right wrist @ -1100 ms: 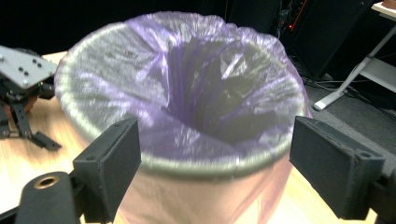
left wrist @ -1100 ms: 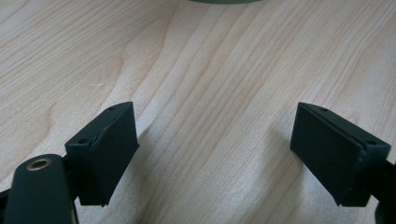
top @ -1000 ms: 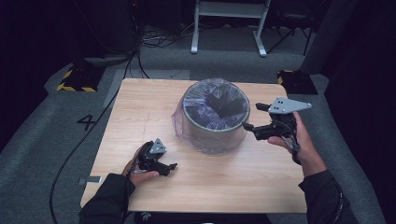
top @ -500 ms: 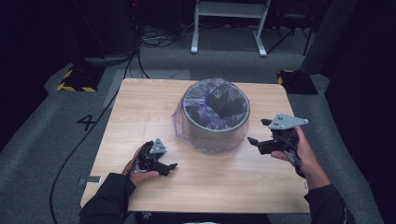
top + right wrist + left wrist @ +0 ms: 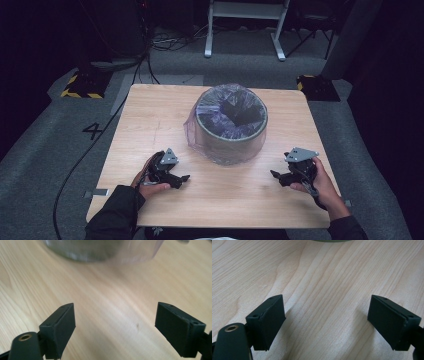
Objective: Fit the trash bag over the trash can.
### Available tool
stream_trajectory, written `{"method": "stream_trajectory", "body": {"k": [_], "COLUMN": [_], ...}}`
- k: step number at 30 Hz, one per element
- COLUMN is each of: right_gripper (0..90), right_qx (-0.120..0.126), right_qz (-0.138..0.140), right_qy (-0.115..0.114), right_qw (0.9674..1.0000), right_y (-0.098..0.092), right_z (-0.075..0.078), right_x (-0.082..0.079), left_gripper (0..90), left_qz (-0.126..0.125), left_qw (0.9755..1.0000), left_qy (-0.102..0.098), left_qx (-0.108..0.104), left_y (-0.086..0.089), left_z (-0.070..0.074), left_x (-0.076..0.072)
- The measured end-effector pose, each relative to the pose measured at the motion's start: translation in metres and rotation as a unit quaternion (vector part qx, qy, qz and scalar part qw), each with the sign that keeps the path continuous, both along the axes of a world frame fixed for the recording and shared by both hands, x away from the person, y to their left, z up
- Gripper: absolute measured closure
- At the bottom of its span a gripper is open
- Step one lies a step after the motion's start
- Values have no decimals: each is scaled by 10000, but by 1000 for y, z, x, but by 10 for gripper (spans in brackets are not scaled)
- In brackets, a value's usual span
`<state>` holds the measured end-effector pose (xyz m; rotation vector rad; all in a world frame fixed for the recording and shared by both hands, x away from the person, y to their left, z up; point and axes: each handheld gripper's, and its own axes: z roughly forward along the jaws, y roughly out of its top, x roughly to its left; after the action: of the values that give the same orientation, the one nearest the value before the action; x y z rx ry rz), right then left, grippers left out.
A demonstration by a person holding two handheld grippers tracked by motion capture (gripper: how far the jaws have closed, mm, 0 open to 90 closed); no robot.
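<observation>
A round bin (image 5: 231,127) stands at the middle of the table (image 5: 150,115), slightly toward the far side, lined with a thin clear bag (image 5: 192,131) whose film drapes over the rim and hangs loose down the outside wall. The left gripper (image 5: 181,179) rests on the near left of the table and the right gripper (image 5: 276,176) on the near right, both well apart from the bin. Each has its fingers (image 5: 270,320) spread wide with bare wood between them, as both gripper views show; the right fingers (image 5: 60,326) point toward the bin's base. The bag looks light, soft and slippery, and likely to tear or slide if pulled hard, so a pinch on a loose fold at the rim or on the hanging skirt seems best. The bin itself appears stiff and light enough to shift if tugged from one side.
</observation>
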<state>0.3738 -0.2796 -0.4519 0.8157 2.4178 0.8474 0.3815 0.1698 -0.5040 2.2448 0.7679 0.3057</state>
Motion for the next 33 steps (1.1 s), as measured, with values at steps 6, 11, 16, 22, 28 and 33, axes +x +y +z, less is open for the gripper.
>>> {"method": "stream_trajectory", "body": {"k": [6, 11, 16, 22, 28, 33], "right_gripper": [164, 162, 159, 159, 157, 153], "right_qx": [30, 500, 935, 1012, 1008, 1005], "right_qz": [-159, -250, -424, -589, -626, -629], "right_qy": [229, 532, 540, 453, 442, 442], "right_qw": [9996, 9970, 9932, 9921, 9920, 9920], "right_y": [-12, -27, -42, -50, -55, -55], "right_z": [-26, -43, -50, -52, -52, -52], "right_x": [-7, -16, -27, -39, -45, -45], "left_gripper": [137, 136, 137, 140, 141, 140], "left_qz": [-20, -16, -9, -13, -2, -4], "left_qw": [10000, 10000, 10000, 10000, 10000, 10000], "left_qy": [1, -5, -5, -23, -14, -14], "left_qx": [1, 11, 6, 13, 1, 0], "left_y": [0, 0, 0, 0, 0, 0], "left_z": [0, 0, 0, 0, 0, 0], "left_x": [1, 0, 0, 0, -1, -1]}}
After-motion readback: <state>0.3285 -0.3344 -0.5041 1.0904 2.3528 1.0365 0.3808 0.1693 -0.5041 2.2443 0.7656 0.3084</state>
